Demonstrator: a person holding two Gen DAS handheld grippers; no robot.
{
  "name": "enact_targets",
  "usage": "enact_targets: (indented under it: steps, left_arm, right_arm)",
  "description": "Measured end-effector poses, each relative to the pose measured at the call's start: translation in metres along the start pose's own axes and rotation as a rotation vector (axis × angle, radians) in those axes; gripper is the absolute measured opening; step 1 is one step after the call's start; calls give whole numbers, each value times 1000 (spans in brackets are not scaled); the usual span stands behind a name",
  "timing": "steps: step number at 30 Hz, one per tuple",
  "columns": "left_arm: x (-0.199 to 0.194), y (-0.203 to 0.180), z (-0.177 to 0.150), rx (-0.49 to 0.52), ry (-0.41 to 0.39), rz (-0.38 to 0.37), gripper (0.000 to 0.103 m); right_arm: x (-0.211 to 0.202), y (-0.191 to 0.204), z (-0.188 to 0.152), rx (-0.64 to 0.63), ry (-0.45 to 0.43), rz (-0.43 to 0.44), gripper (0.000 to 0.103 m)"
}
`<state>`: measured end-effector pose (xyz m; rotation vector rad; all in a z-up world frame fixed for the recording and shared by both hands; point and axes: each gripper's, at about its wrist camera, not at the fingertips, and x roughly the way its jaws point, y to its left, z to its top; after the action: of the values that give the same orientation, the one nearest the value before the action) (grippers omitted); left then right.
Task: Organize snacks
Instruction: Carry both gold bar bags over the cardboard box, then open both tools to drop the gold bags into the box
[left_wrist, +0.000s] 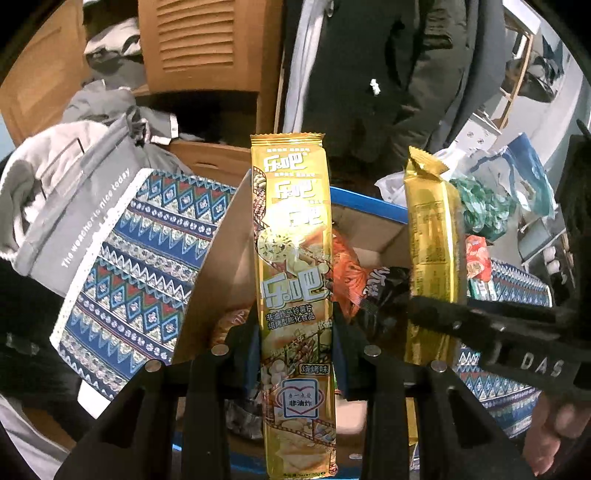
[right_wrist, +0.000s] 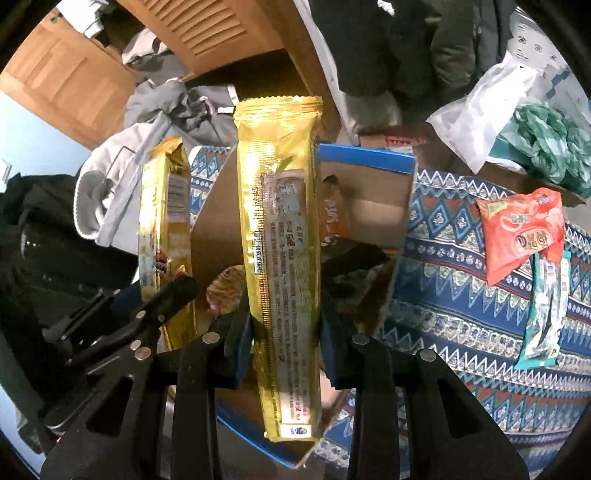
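While both grippers (left_wrist: 295, 354) (right_wrist: 284, 350) clamp gold packets (left_wrist: 291, 258) (right_wrist: 280, 240); patterned cloth (right_wrist: 461, 314), wooden cupboard (left_wrist: 199, 44).

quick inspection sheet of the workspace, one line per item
surface: patterned blue cloth under everything
job's things: cardboard box with snack packs inside; orange snack bag and teal packet lying loose on the cloth
clutter: white plastic bag, green bag, grey clothes at the edges
grippers: left gripper shut on a gold snack pack; right gripper shut on a second gold pack, both above the box
cables: nothing seen
surroundings: wooden cabinet, dark coat hanging behind
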<state>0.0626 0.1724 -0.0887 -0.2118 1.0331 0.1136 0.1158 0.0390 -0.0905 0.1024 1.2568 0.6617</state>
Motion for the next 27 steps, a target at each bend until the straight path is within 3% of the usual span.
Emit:
enact_targets:
  steps: [8,12,23,27]
  left_arm:
    - [14,14,0,-42,34,16,36]
    - [4,9,-1,-8,-11,56,52]
    - [-2,-4,-4,5,-4,1,57]
    - [-5,-12,-4,17,-22,-8,63]
  right_arm:
    - [16,8,-3,2,42,8,35]
    - [8,9,-2,-12,11,-16,49]
    - [-20,-11,-3,-10,-51,-91,65]
    - [-30,-21,-3,3,-69,-106,68]
